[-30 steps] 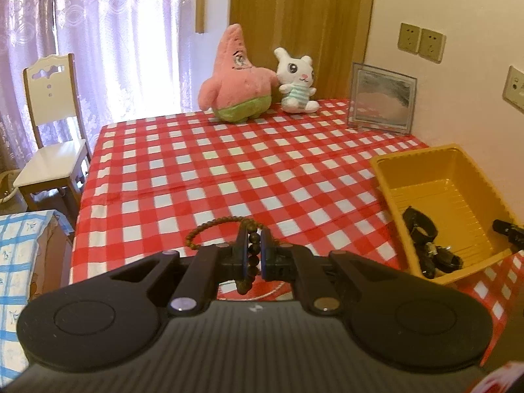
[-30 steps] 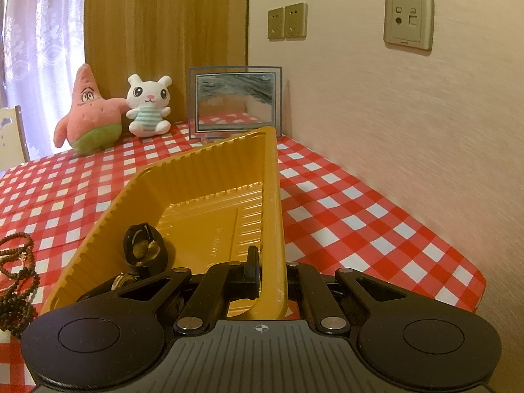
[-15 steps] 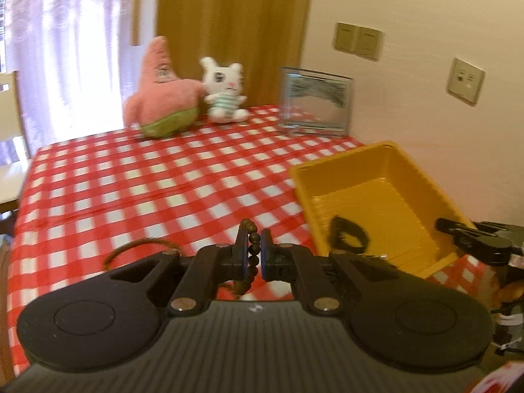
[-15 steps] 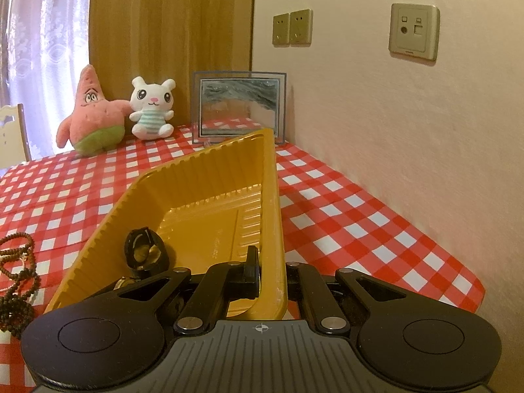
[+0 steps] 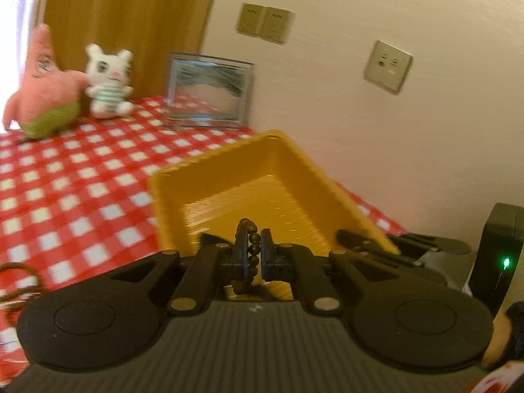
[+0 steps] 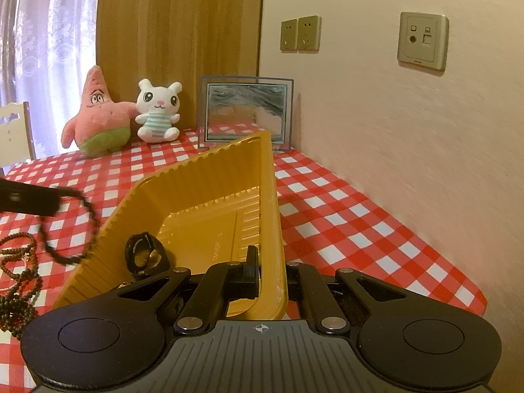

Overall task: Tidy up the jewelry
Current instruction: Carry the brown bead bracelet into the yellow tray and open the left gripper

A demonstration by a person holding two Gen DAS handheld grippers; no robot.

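I am carrying a beaded bracelet clamped in my left gripper over the yellow tray ahead; my right gripper is pinching its wall. Next, releasing inside.

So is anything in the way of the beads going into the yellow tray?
Nothing visible blocks them. The left gripper grips the bead bracelet beside the yellow tray. Only its near wall must be crossed; the watch inside leaves bare floor.

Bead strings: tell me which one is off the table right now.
The dark bead bracelet pinched in the left claw, hanging beside the yellow tray. The brown bead strings lie heaped on the checked tablecloth.
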